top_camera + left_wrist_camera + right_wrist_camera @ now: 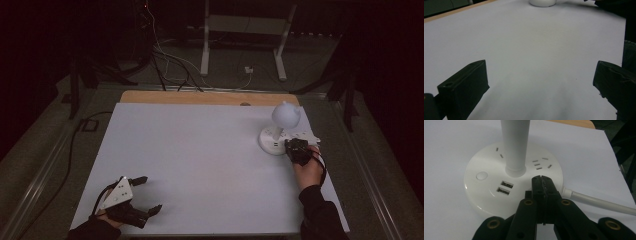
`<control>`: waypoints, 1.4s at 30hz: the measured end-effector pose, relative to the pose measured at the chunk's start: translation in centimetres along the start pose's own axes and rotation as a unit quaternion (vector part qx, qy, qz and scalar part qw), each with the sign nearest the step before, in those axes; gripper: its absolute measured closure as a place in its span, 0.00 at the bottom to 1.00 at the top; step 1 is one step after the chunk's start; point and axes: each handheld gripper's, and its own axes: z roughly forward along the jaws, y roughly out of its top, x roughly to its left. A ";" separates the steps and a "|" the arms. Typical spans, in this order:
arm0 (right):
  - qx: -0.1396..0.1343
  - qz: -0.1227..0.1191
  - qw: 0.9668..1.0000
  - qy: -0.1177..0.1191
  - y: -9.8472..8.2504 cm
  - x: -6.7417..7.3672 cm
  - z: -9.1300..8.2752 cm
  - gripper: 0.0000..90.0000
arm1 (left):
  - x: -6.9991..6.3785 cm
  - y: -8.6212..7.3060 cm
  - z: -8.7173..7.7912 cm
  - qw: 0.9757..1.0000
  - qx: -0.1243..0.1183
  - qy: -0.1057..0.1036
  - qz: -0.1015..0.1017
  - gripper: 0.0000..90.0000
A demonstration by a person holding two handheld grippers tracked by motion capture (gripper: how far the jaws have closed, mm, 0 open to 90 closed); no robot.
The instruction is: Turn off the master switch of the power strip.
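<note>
Item: white lamp base (511,187), 2 USB ports, upright stem. Right gripper (541,182) nearer, jaws pressed together, empty, tips over its rim. Left gripper (142,195) wide apart, far.

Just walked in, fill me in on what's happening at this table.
A person holds a two-jaw tool in each hand at a white-topped table. The right tool, its jaws closed together with nothing between them, hovers at the round white desk lamp base with sockets and USB ports, near the stem and the round button; contact can't be judged. The left tool rests open at the near left of the table, far from the lamp.
</note>
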 end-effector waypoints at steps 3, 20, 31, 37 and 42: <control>0.001 -0.004 1.000 -0.001 0.0 0.0 0.0 1.00 | 0.0 0.0 0.0 1.000 -0.001 0.000 -0.001 0.00; 0.034 -0.032 0.999 0.011 0.9 -0.2 0.0 1.00 | 0.0 0.0 -0.1 1.000 -0.004 -0.003 -0.002 0.00; 0.059 -0.056 0.997 0.003 1.5 0.2 0.2 1.00 | 0.0 0.0 -0.1 1.000 -0.002 -0.002 0.000 0.00; 0.053 -0.050 0.997 -0.001 1.3 0.3 0.2 1.00 | 0.0 0.0 -0.1 1.000 -0.002 -0.002 0.000 0.00; 0.048 -0.048 0.998 0.001 1.2 0.2 0.1 1.00 | 0.0 0.0 -0.1 1.000 -0.005 -0.003 -0.001 0.00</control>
